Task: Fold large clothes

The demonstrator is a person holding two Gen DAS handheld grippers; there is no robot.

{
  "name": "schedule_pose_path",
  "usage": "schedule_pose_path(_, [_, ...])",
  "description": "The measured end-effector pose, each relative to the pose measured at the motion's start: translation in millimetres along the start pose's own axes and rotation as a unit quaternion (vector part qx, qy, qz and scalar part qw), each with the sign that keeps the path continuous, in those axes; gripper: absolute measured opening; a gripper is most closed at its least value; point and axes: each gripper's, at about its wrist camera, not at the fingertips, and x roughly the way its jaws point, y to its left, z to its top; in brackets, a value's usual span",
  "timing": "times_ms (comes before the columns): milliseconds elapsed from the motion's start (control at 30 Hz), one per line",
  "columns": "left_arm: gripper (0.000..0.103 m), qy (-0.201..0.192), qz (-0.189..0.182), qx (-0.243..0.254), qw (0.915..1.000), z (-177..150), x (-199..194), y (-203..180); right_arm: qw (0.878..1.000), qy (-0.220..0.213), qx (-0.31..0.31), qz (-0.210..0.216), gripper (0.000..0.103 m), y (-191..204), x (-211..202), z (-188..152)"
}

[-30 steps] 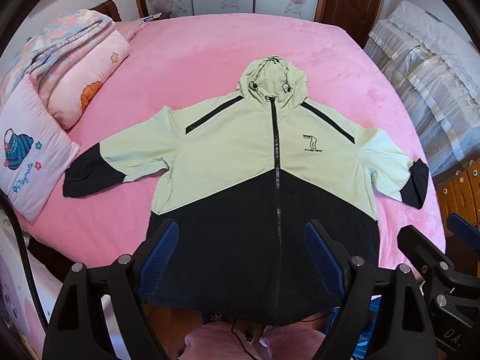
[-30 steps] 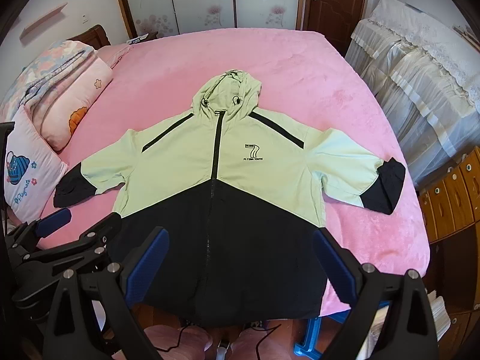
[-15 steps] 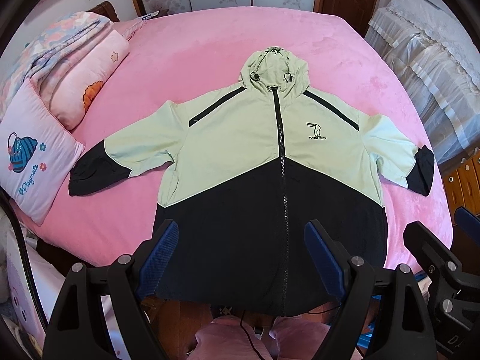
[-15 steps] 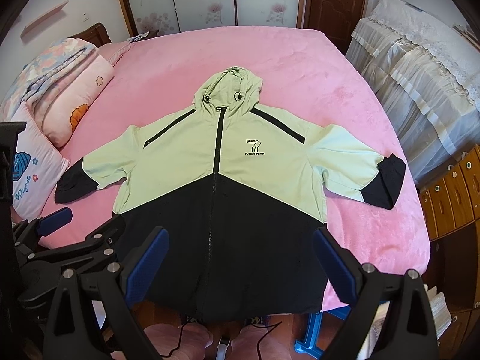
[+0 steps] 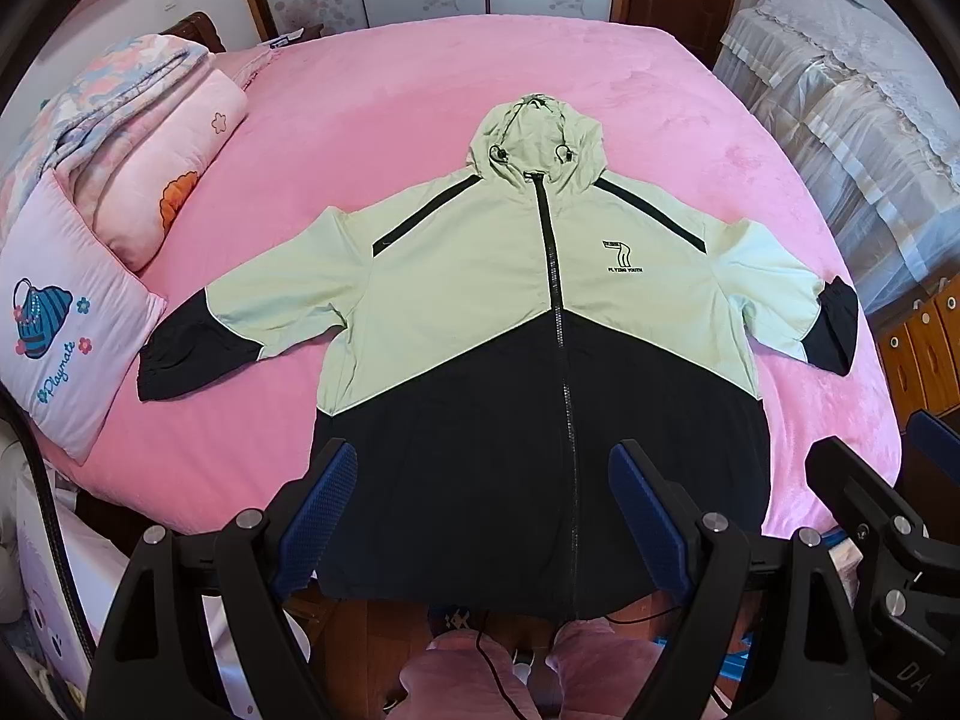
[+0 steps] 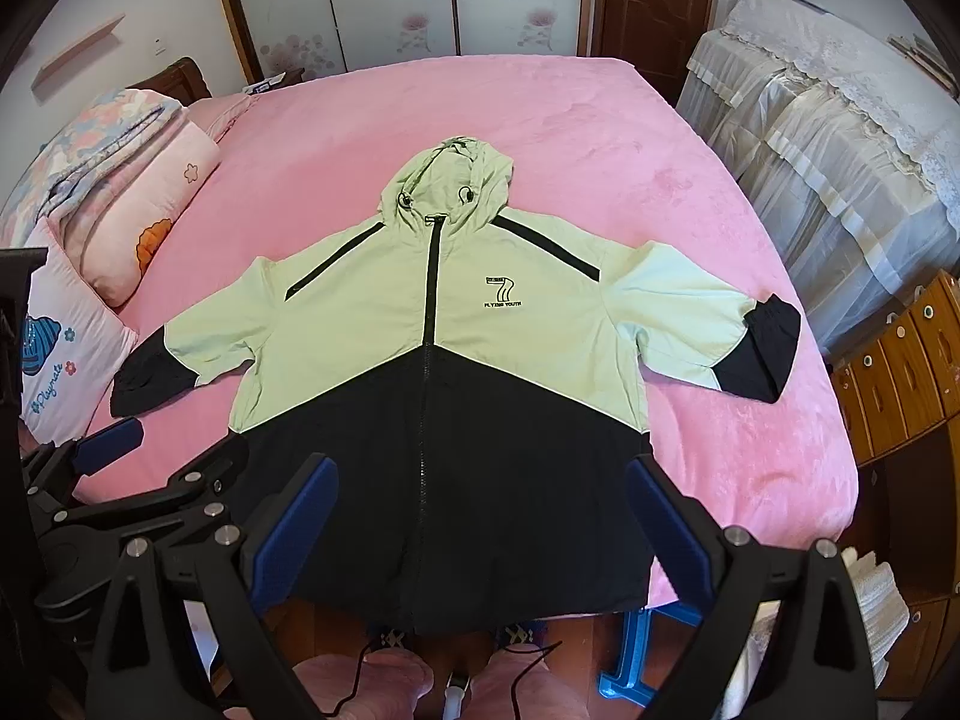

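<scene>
A hooded jacket (image 5: pixel 540 324), pale green above and black below, lies front-up and zipped on a pink bed (image 5: pixel 372 90), sleeves spread to either side, hood pointing away from the person and hem draped over the near edge. The cloth looks thin, light and limp, probably a smooth windbreaker weave that slides readily on itself; it will sag and crease where lifted, so a pinch on a doubled edge is judged safer than one on a single layer. Sensible holds are the black cuff of the left sleeve (image 5: pixel 192 354) and of the right sleeve (image 6: pixel 762 348), or the shoulder seams, for turning each sleeve inward across the chest. The left gripper (image 5: pixel 477 516) hovers above the black lower panel just left of the zip, its blue pads wide apart and holding nothing; the right gripper (image 6: pixel 477 531) hangs likewise over the hem region, jaws spread and empty. Whether either pad touches the fabric cannot be settled from these fisheye views, though both appear clear of it. Both cuffs lie well apart from the grippers. No fold has been made yet.
</scene>
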Motion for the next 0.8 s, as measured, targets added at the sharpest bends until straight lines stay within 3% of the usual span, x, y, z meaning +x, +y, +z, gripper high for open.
schedule_pose_path(800, [0.085,-0.001,-0.031,0.028,0.9991,4,1,22,0.999,0.003,0.038,-0.021,0.097,23,-6,-11])
